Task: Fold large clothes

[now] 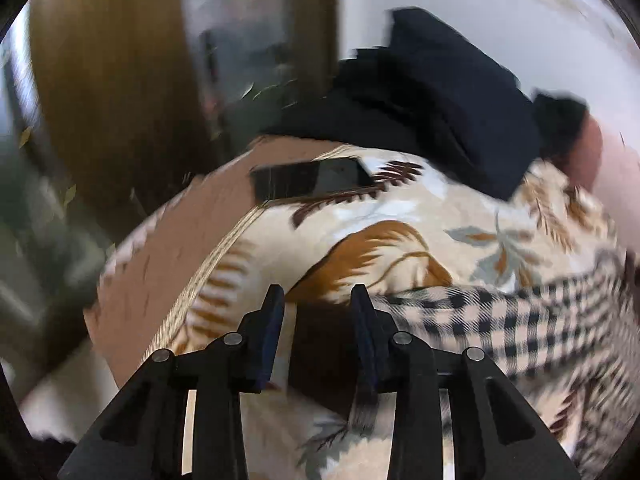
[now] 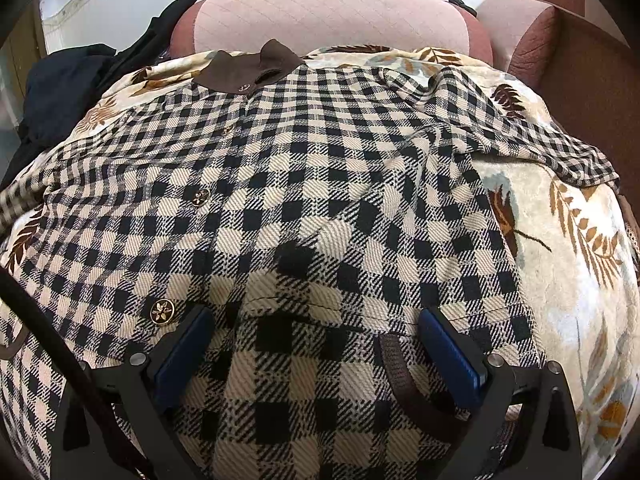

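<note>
Jacket (image 2: pixel 304 168): checked, soft, limp weave; we would pinch its hem. Right claw (image 2: pixel 316 344) wide, left claw (image 1: pixel 318 312) narrow, both empty.

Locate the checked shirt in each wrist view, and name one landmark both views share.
Left wrist: the checked shirt shows only as a blurred strip at the lower right, running from the right finger of the left claw toward the edge.
Right wrist: it fills the middle, spread flat with its brown collar at the top.
Shared landmark: the leaf-print blanket under the shirt.
</note>
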`<state>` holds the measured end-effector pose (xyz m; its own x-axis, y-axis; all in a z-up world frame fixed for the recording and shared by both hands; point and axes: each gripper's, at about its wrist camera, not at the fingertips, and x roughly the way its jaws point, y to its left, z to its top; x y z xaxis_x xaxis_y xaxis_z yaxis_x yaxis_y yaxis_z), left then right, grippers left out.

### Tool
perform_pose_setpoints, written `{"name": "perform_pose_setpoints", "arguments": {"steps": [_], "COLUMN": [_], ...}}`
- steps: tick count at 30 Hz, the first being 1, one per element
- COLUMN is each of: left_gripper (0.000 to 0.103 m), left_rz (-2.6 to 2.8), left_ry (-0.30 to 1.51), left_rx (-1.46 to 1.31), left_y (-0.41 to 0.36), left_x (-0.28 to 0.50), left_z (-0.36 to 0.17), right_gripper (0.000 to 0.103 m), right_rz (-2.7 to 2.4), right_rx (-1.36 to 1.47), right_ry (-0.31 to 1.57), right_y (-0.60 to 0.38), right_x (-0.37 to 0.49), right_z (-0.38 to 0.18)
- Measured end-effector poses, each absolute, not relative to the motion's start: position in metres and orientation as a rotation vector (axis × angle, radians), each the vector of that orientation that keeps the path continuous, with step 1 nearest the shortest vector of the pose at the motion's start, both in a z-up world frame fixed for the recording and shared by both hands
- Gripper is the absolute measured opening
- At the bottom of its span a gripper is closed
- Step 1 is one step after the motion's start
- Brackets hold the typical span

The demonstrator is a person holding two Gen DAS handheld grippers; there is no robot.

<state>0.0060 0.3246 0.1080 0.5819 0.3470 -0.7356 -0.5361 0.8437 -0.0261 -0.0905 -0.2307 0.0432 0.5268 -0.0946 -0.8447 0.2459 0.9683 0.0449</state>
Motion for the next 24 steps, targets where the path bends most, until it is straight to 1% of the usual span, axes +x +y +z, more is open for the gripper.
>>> {"name": "perform_pose_setpoints", "arguments": {"steps": [3, 4, 7, 8, 9, 11, 12, 13, 16, 18, 21, 24], "left_gripper": [0.034, 0.036, 0.056, 0.058, 0.058, 0.058, 0.058, 0.058, 0.058, 0.058, 0.058, 0.058], "left_rz": [0.502, 0.469, 0.352, 0.314, 0.25, 0.143, 0.075, 0.013, -0.141, -0.213, -0.274, -0.281], "left_ry": [0.745, 0.722, 0.679, 0.671, 0.673, 0.705, 0.727, 0.749, 0.82, 0.874, 0.947, 0.961], "left_rx": [-0.316, -0.315, -0.273, -0.26, -0.246, -0.23, -0.218, -0.201, -0.127, -0.096, -0.08, -0.034], "left_y": [0.319, 0.311, 0.261, 0.241, 0.212, 0.169, 0.144, 0.119, 0.049, 0.014, -0.012, -0.021], "left_x": [-0.017, -0.022, -0.031, -0.031, -0.03, -0.028, -0.025, -0.024, -0.022, -0.024, -0.024, -0.023], "left_z": [0.122, 0.129, 0.143, 0.145, 0.143, 0.138, 0.133, 0.127, 0.103, 0.081, 0.05, 0.025], "right_gripper": [0.103, 0.103, 0.103, 0.103, 0.103, 0.097, 0.083, 0.077, 0.078, 0.081, 0.082, 0.077], "right_rz": [-0.205, -0.205, -0.206, -0.205, -0.202, -0.195, -0.188, -0.178, -0.215, -0.338, -0.495, -0.621], "right_rx": [0.166, 0.165, 0.164, 0.165, 0.166, 0.171, 0.169, 0.182, 0.291, 0.318, 0.359, 0.489], "right_ry": [0.997, 0.997, 0.995, 0.995, 0.994, 0.998, 0.997, 0.989, 0.932, 0.902, 0.883, 0.845], "right_y": [-0.231, -0.231, -0.231, -0.231, -0.232, -0.236, -0.241, -0.251, -0.306, -0.355, -0.433, -0.521], "right_x": [-0.09, -0.09, -0.09, -0.089, -0.089, -0.09, -0.091, -0.092, -0.099, -0.102, -0.103, -0.108], "right_z": [0.044, 0.044, 0.044, 0.045, 0.046, 0.051, 0.058, 0.066, 0.097, 0.108, 0.101, 0.081]}}
